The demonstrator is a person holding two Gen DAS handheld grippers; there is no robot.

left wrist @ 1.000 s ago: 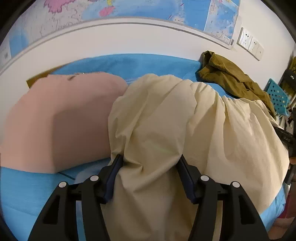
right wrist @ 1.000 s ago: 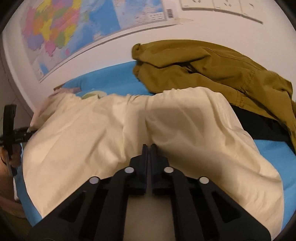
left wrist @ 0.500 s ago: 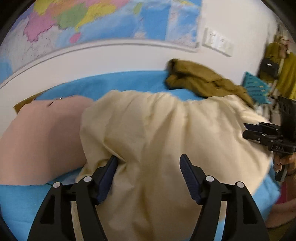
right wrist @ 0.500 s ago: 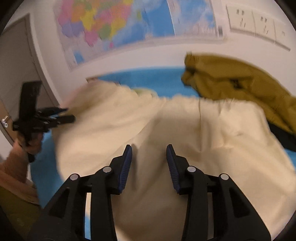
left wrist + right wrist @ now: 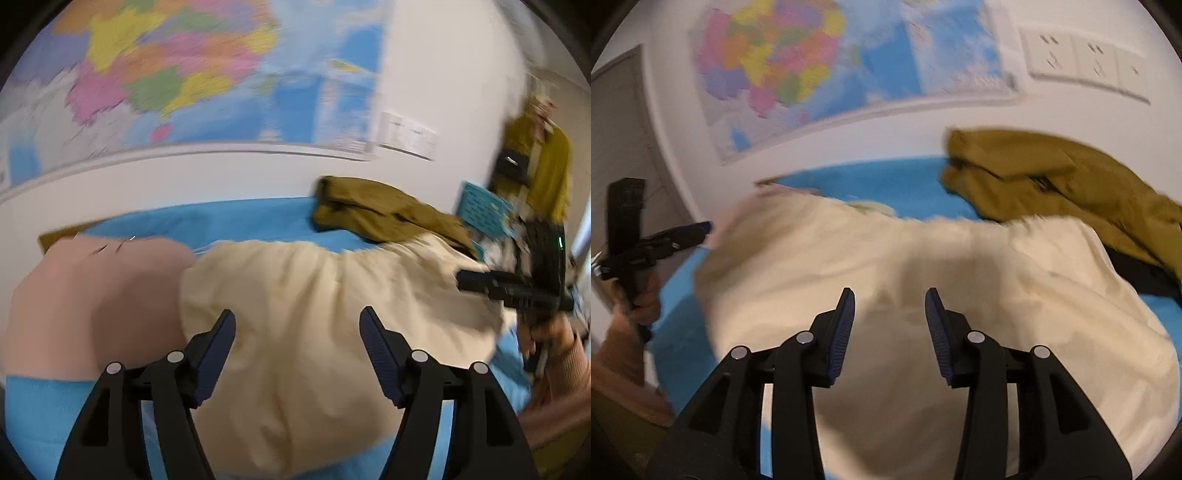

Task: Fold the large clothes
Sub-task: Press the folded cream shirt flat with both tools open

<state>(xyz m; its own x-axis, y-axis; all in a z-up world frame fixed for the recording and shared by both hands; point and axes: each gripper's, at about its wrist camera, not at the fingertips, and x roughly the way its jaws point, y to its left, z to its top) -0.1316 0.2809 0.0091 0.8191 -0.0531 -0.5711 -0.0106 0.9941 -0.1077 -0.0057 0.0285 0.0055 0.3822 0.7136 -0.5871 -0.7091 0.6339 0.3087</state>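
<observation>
The cream garment (image 5: 314, 332) lies in a rumpled, roughly doubled-over heap on the blue bed (image 5: 229, 221), spread across the middle of the sheet, and neither claw has hold of it. The left claw (image 5: 297, 343) hangs above the cloth with its jaws well apart and nothing between the pads; the right claw (image 5: 890, 325) likewise stands apart over the same cloth, gripping nothing. Each claw also shows at the edge of the other's view, off the cloth. To the left of the cream piece a pink garment (image 5: 96, 302) lies flat and smooth, its edge tucked just under or against the cream one; it looks already folded, though the blur makes that uncertain. At the back right an olive jacket (image 5: 1063, 184) sits crumpled against the wall, its lower edge touching the cream cloth, with something dark (image 5: 1137, 273) under it. By my reading, one fold of the cream garment has just been laid down and released; its edges are uneven, so another fold or some smoothing probably remains, and the jacket is plainly not yet folded.
</observation>
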